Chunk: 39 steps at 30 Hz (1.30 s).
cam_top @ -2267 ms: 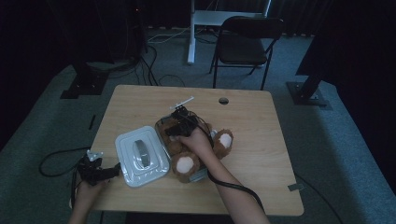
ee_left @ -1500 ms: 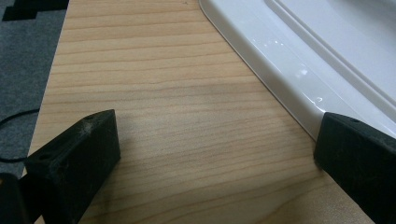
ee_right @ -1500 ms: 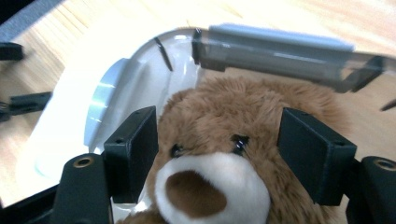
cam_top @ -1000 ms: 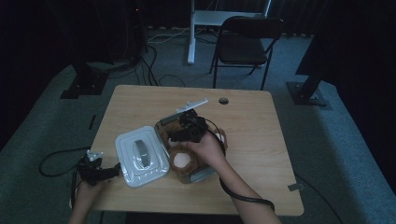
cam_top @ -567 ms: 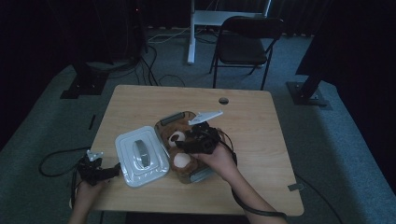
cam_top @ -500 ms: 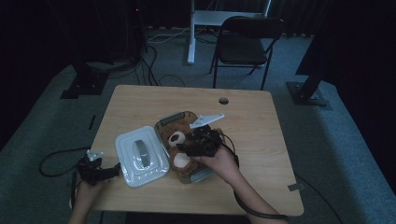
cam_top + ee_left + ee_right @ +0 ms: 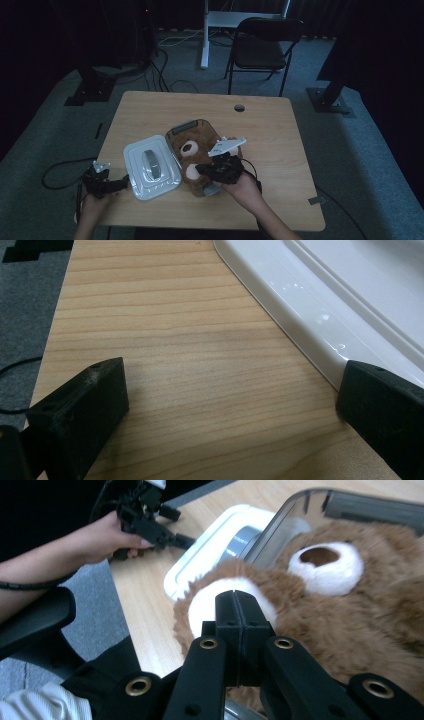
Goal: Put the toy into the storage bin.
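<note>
- Pressing our right gripper [image 7: 242, 611], jaws just clenched together on nothing, against the teddy bear [image 7: 320, 600] in the clear box [image 7: 186, 128] mid-table.
- We rest our left gripper [image 7: 225, 405] released beside the white lid [image 7: 320, 305], left of the box.

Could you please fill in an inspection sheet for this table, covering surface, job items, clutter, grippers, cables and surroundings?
Surface: wooden table, with a grommet hole.
Job's things: brown teddy bear stuffed in a clear container; white lid lies beside it.
Clutter: nothing seen.
Grippers: right gripper shut, empty, over the bear's paw; left gripper open, at the lid's edge.
Cables: black cable trails off the left side.
Surroundings: folding chair, carpeted floor.
</note>
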{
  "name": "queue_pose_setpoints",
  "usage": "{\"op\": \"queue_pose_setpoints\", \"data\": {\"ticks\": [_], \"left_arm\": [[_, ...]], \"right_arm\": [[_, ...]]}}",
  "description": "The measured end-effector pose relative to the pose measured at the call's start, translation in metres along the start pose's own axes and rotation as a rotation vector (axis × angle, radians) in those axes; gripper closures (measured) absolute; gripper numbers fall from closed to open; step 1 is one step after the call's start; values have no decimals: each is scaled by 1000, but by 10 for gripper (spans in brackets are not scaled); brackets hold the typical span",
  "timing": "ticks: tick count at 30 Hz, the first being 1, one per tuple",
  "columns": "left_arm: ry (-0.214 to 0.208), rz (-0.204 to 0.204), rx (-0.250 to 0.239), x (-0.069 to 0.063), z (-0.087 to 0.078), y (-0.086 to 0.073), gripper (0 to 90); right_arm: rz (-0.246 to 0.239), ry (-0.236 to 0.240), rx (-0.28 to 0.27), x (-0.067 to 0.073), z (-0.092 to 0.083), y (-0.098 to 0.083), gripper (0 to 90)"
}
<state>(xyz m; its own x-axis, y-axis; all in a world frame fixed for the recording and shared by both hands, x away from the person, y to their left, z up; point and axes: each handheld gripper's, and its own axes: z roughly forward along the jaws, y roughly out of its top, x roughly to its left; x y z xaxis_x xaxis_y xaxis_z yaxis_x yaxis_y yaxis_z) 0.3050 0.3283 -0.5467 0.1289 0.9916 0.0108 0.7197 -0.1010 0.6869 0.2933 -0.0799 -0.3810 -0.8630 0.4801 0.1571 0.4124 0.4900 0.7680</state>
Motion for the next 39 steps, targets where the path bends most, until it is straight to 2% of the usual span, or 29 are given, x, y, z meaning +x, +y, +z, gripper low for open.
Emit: {"op": "queue_pose_setpoints", "data": {"ticks": [6, 13, 20, 24, 28, 31, 34, 35, 37, 39], "left_arm": [[0, 0, 0, 0, 0, 0, 8], [0, 0, 2, 0, 0, 0, 8], [0, -1, 0, 0, 0, 0, 8], [0, 0, -1, 0, 0, 0, 8], [0, 0, 1, 0, 0, 0, 7], [0, 0, -1, 0, 0, 0, 8], [0, 0, -2, 0, 0, 0, 8], [0, -1, -2, 0, 0, 0, 8], [1, 0, -2, 0, 0, 0, 8], [0, 0, -2, 0, 0, 0, 8]], "right_arm": [[13, -13, 21, -6, 19, -3, 900], [47, -37, 47, -22, 38, 0, 900], [74, -33, 87, -31, 51, 4, 900], [102, -13, 119, -36, 56, 8, 900], [72, -12, 175, -37, 65, 12, 900], [76, -5, 204, -41, 72, 14, 900], [88, 19, 258, -46, 83, 14, 900], [71, 23, 293, -46, 86, 15, 900], [66, 26, 327, -45, 89, 17, 900], [25, 32, 374, -42, 94, 17, 900]]}}
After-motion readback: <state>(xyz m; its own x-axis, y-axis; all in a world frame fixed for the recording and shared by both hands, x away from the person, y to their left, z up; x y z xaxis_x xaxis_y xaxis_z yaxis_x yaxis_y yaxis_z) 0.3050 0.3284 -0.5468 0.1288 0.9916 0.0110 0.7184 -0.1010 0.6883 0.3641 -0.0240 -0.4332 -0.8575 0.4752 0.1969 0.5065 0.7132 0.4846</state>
